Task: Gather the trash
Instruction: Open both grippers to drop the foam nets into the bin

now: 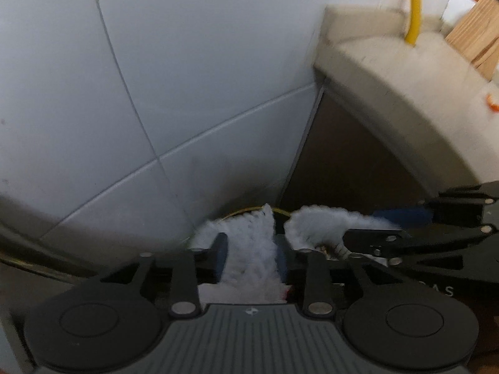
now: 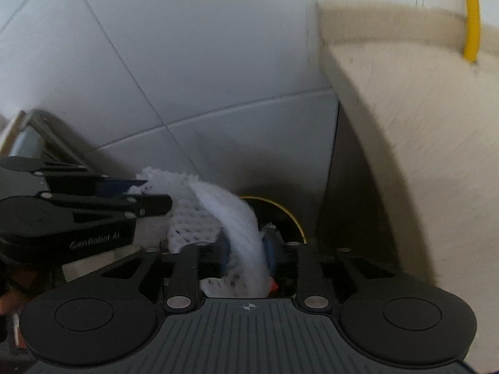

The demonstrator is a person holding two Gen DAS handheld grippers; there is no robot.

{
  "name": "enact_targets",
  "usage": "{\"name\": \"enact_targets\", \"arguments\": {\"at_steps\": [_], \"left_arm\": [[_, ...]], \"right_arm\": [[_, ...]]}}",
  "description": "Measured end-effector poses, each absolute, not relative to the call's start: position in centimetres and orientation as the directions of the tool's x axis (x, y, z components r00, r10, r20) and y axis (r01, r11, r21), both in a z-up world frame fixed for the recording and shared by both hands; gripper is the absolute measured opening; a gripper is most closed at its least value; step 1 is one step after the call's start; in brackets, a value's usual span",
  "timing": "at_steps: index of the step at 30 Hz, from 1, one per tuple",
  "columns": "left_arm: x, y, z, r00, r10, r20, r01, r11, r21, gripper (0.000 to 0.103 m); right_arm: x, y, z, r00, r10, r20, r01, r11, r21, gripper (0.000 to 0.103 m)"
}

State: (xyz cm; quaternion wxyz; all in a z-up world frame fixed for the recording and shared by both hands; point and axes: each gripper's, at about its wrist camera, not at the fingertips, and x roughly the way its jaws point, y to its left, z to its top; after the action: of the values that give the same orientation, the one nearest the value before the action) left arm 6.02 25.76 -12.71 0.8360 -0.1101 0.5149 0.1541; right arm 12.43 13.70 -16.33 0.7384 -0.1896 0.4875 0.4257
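A white foam net sleeve [image 1: 252, 255] is held between both grippers. My left gripper [image 1: 251, 257] is shut on one end of it; its other end [image 1: 324, 221] runs to my right gripper [image 1: 399, 221], which comes in from the right. In the right wrist view my right gripper [image 2: 248, 252] is shut on the white foam net [image 2: 230, 215], and my left gripper [image 2: 149, 191] grips its far end from the left. A dark round opening with a yellow rim [image 2: 280, 212] lies just beyond and below the net.
A white tiled wall [image 1: 187, 78] fills the background. A beige countertop [image 1: 389, 71] juts out at the right, with a yellow pipe [image 1: 414, 6] and a wooden block [image 1: 474, 37] on it. Dark cabinet side [image 1: 343, 162] lies below the counter.
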Motion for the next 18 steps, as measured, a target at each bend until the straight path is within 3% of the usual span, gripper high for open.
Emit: {"name": "enact_targets", "arguments": {"at_steps": [2, 9, 14, 18], "left_arm": [[6.1, 25.9, -13.5, 0.399, 0.144, -0.906, -0.373, 0.928, -0.017, 0.034], [6.8, 25.9, -14.0, 0.386, 0.178, -0.905, -0.387, 0.922, 0.016, 0.038], [6.2, 25.7, -12.3, 0.491, 0.135, -0.861, -0.346, 0.937, -0.051, 0.038], [6.7, 23.6, -9.2, 0.588, 0.092, -0.804, -0.274, 0.957, -0.091, 0.038]], "right_arm": [[13.0, 14.3, -17.6, 0.148, 0.434, -0.889, -0.807, 0.572, 0.144, 0.050], [14.0, 14.1, -19.5, 0.145, 0.416, -0.898, -0.768, 0.619, 0.163, 0.051], [13.0, 10.7, -14.0, 0.198, 0.515, -0.834, -0.764, 0.614, 0.198, 0.051], [12.6, 4.9, -7.6, 0.344, 0.590, -0.730, -0.753, 0.638, 0.161, 0.066]]}}
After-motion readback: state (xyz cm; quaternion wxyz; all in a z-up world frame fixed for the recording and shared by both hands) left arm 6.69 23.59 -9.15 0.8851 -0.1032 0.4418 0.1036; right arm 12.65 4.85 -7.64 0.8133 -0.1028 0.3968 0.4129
